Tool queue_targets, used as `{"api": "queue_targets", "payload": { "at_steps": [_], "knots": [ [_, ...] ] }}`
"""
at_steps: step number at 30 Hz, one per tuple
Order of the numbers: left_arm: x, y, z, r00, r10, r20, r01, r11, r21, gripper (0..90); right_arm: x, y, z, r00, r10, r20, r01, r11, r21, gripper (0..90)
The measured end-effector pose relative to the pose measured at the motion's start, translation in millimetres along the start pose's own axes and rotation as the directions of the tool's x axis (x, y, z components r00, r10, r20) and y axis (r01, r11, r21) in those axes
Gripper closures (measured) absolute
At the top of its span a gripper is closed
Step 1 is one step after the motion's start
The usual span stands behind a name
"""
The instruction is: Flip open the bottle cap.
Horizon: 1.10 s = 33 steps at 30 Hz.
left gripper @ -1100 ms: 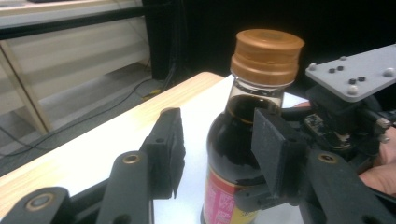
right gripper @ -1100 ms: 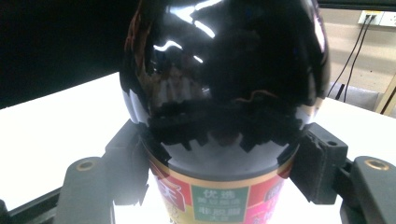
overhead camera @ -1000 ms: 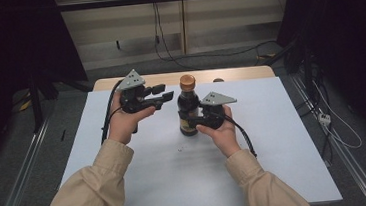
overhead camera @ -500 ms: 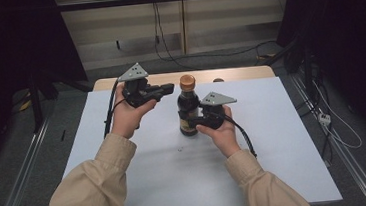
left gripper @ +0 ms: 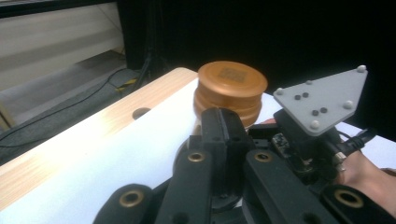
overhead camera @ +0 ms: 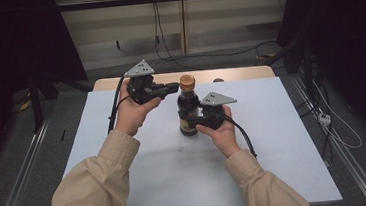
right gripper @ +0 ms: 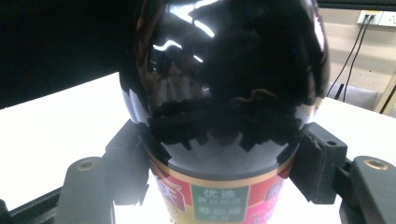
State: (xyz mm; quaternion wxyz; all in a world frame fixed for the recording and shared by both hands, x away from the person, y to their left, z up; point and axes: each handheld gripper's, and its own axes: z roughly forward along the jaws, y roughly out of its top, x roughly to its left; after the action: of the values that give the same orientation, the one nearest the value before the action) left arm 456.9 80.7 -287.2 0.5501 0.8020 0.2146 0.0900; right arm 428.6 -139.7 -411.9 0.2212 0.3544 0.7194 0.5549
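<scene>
Bottle point(overhead camera: 189, 113) upright on table point(overhead camera: 275, 145), right gripper point(overhead camera: 198, 120) clamping body.

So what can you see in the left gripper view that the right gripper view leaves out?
Left gripper view alone: the bottle's orange cap, the left gripper shut with nothing between its jaws, and the grey plate on the right gripper. Right gripper view alone: the bottle's label with the right gripper shut on the bottle from both sides. Both share the bottle and the white table.
</scene>
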Motion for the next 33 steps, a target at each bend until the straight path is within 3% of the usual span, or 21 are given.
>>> {"api": "queue_targets", "payload": {
  "at_steps": [9, 14, 17, 21, 23, 25, 30, 33],
  "knots": [
    [-0.2, 6.0, 1.3, 0.9999, -0.014, 0.006, 0.013, 0.9996, 0.025, 90.0, 0.5, -0.2, 0.2, 1.0000, 0.001, 0.004, -0.001, 1.000, 0.000, 30.9],
    [-2.0, 9.6, 1.6, 1.0000, 0.008, -0.003, -0.008, 0.9992, 0.038, 90.0, 0.6, -0.1, -0.3, 0.9999, 0.005, 0.009, -0.005, 1.000, 0.002, 31.5],
    [-1.9, 10.5, 2.2, 0.9990, -0.006, 0.044, 0.004, 0.9989, 0.047, 90.0, 1.5, 0.0, 0.6, 0.9998, 0.009, 0.019, -0.009, 1.000, 0.003, 31.7],
    [-14.3, 14.3, 14.0, 0.9975, -0.004, 0.071, -0.002, 0.9967, 0.081, 90.0, 3.0, -0.1, 3.5, 0.9996, 0.009, 0.025, -0.009, 1.000, -0.006, 31.8],
    [-22.2, 18.5, 20.4, 0.9976, -0.002, 0.068, -0.001, 0.9987, 0.052, 90.0, 7.9, 1.4, 5.3, 0.9991, -0.030, 0.029, 0.030, 1.000, 0.002, 31.7],
    [-26.8, 23.3, 23.8, 0.9986, 0.013, 0.051, -0.016, 0.9974, 0.070, 90.0, 10.8, 2.2, 5.8, 0.9985, -0.043, 0.034, 0.043, 0.999, 0.007, 31.5],
    [-24.9, 19.5, 19.9, 0.9983, 0.000, 0.058, -0.005, 0.9958, 0.091, 90.0, 3.2, -0.1, 0.8, 0.9997, 0.003, 0.025, -0.003, 1.000, 0.002, 31.5],
    [-20.9, 14.8, 12.4, 0.9993, -0.007, 0.038, 0.003, 0.9946, 0.104, 90.0, 5.0, 0.1, 1.8, 0.9996, -0.002, 0.029, 0.002, 1.000, 0.002, 31.4]
  ]
}}
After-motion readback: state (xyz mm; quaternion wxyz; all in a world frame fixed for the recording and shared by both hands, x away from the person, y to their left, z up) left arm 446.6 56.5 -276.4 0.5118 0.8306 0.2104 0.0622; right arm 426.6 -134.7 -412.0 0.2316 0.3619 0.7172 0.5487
